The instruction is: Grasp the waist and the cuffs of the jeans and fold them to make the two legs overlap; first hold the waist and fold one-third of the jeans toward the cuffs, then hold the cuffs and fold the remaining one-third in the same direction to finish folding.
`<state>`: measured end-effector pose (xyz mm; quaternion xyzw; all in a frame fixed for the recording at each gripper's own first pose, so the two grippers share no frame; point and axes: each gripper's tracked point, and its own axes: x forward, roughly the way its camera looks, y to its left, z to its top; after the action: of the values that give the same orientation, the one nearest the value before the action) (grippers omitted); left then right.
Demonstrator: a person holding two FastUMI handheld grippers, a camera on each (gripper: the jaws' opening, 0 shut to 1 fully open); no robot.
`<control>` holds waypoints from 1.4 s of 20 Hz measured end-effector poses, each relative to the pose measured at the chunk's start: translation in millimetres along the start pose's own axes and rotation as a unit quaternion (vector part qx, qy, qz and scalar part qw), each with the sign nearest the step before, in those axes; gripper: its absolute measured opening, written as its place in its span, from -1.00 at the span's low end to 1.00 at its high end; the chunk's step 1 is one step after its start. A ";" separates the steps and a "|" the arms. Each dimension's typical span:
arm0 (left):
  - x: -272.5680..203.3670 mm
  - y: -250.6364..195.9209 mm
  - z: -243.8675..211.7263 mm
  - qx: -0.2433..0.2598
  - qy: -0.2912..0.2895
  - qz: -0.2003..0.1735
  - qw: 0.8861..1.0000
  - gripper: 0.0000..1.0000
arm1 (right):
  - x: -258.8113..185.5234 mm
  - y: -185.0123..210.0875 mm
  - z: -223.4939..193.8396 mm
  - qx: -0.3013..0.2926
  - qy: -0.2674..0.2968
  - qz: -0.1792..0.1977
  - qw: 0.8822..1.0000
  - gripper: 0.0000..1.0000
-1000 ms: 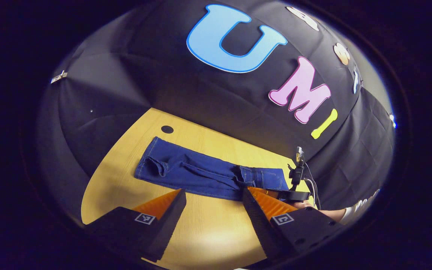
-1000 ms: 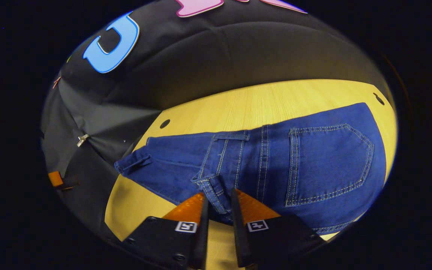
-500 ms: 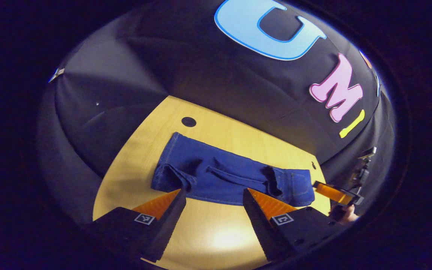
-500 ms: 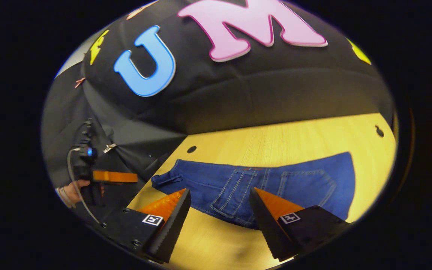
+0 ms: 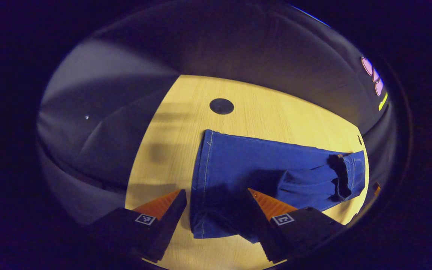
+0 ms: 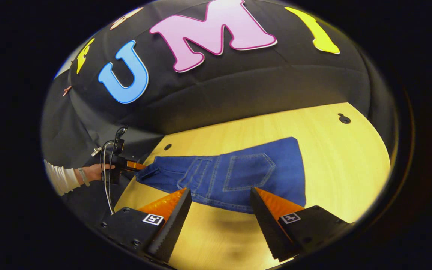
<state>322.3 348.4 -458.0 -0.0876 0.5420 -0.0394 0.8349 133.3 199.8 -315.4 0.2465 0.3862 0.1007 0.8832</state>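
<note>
The blue jeans point(image 5: 261, 165) lie flat on the wooden table point(image 5: 276, 108), legs overlapped. In the left gripper view the cuff end point(image 5: 203, 187) sits between the spread fingers of my left gripper point(image 5: 215, 193), which is open just above it. The folded-over waist part point(image 5: 338, 174) lies at the far right. In the right gripper view the jeans point(image 6: 238, 176) show a back pocket point(image 6: 249, 170) on top. My right gripper point(image 6: 219, 191) is open, short of the near edge of the jeans. Farther off, the left gripper point(image 6: 140, 166) reaches the cuff end, held by a hand point(image 6: 93, 172).
The table has round dark holes point(image 5: 221, 106) point(image 6: 344, 119) near its far corners. The black cloth wall stands close behind the table's far edge. A white sleeve point(image 6: 60, 180) and cables point(image 6: 107, 176) are at the table's left end in the right gripper view.
My right gripper was shut on the waistband, then opened, let it go and drew back. My left gripper moved forward and down over the cuff end, staying open.
</note>
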 end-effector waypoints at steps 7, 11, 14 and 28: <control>13.4 6.9 -10.4 0.057 0.034 0.060 0.996 0.43 | -4.4 -14.5 -1.6 0.029 -0.003 -0.017 0.999 0.92; 15.9 0.0 -5.0 0.041 0.025 0.085 0.995 -0.84 | -7.2 -14.1 0.5 0.029 -0.006 -0.015 0.999 0.93; 14.1 -5.1 -7.0 0.052 0.039 0.078 0.995 -0.87 | -12.6 -17.4 3.8 0.024 -0.013 -0.017 0.999 0.93; -119.2 -180.7 57.8 0.039 0.000 -0.081 0.996 -0.89 | -42.2 -36.2 28.5 0.035 -0.048 -0.001 0.998 0.93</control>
<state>331.5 196.2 -293.8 -0.0990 0.5309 -0.1281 0.8318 125.0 143.0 -290.8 0.2815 0.3471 0.0738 0.8915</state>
